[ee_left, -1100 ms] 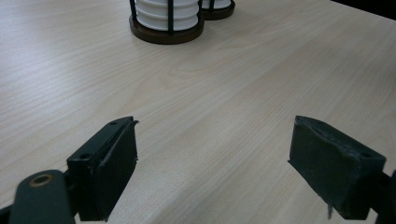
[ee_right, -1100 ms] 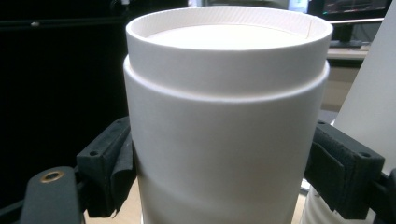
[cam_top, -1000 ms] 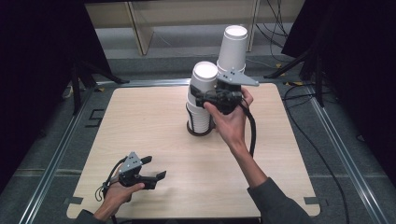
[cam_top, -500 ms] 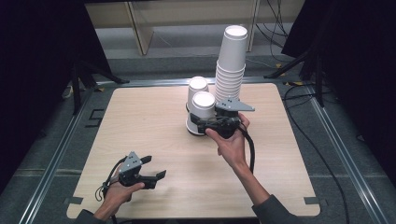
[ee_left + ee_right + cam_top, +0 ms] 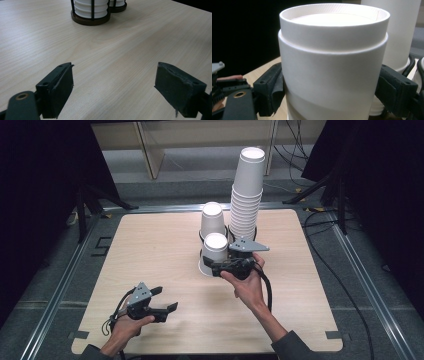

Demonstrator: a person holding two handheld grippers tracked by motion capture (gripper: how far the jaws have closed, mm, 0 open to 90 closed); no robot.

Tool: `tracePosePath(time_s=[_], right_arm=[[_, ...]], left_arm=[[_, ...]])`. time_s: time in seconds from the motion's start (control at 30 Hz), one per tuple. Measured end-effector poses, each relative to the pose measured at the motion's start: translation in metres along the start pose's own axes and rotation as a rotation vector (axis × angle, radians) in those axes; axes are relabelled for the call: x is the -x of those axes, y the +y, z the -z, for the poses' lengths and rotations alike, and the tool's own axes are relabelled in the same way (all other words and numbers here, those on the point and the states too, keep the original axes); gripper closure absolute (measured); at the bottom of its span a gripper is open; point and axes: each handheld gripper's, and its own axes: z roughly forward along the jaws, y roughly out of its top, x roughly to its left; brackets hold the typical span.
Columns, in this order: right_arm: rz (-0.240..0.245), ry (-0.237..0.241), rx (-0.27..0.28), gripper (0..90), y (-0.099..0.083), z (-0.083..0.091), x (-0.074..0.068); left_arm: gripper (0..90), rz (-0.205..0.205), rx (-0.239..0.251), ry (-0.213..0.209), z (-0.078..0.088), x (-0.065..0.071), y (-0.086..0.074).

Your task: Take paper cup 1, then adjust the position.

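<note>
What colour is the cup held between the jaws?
White, the paper cup, clearest in the right gripper view.

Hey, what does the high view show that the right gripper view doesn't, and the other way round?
The high view adds the whole light wooden table, the left gripper open and empty near the front edge, and the full height of the tall stack of white paper cups.
The right gripper view adds the close-up: black pads pressing both sides of the upside-down white paper cup, and its recessed base.
Both share that cup clamped in the right gripper, with the tall stack close beside it.
</note>
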Motion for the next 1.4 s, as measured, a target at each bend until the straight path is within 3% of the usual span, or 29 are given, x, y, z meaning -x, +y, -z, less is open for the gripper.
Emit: tracePosePath(time_s=[0.23, 0.57, 0.6, 0.8, 0.87, 1.0, 1.03, 1.13, 1.23, 1.3, 1.33, 1.4], right_arm=[[-0.020, 0.025, -0.031, 17.9, -0.017, -0.002, 0.000], [0.006, 0.057, -0.065, 17.8, -0.032, -0.004, -0.004], [-0.012, 0.063, -0.074, 17.9, -0.033, -0.004, -0.006], [-0.027, 0.087, -0.072, 17.8, -0.038, -0.007, -0.011], [-0.009, 0.088, -0.070, 17.8, -0.039, -0.008, -0.012], [-0.033, 0.128, -0.077, 17.8, -0.042, -0.013, -0.018], [-0.064, 0.135, -0.081, 17.8, -0.043, -0.013, -0.021], [-0.024, 0.150, -0.075, 17.9, -0.046, -0.017, -0.023], [-0.053, 0.167, -0.094, 17.8, -0.047, -0.018, -0.030], [-0.003, 0.172, -0.070, 17.9, -0.048, -0.021, -0.030], [-0.025, 0.185, -0.081, 17.9, -0.048, -0.021, -0.032], [-0.008, 0.194, -0.055, 17.9, -0.048, -0.024, -0.033]], left_arm=[[14.8, -0.002, 0.013, -0.010, -0.001, 0.000, 0.000], [14.8, -0.002, 0.014, -0.012, 0.000, 0.001, 0.001], [14.8, 0.004, 0.022, -0.013, -0.001, 0.002, 0.001], [14.7, -0.004, 0.032, -0.030, 0.001, 0.002, 0.001], [14.7, -0.006, 0.037, -0.028, 0.001, 0.003, 0.001], [14.7, 0.001, 0.075, -0.068, 0.000, 0.005, 0.002], [14.7, -0.005, 0.075, -0.078, 0.000, 0.006, 0.003], [14.7, -0.014, 0.094, -0.111, -0.002, 0.009, 0.005], [14.7, -0.014, 0.093, -0.127, -0.001, 0.011, 0.006], [14.7, -0.005, 0.118, -0.150, -0.002, 0.011, 0.006], [14.7, -0.003, 0.111, -0.152, -0.001, 0.011, 0.007], [14.7, -0.003, 0.119, -0.172, -0.001, 0.014, 0.007]])
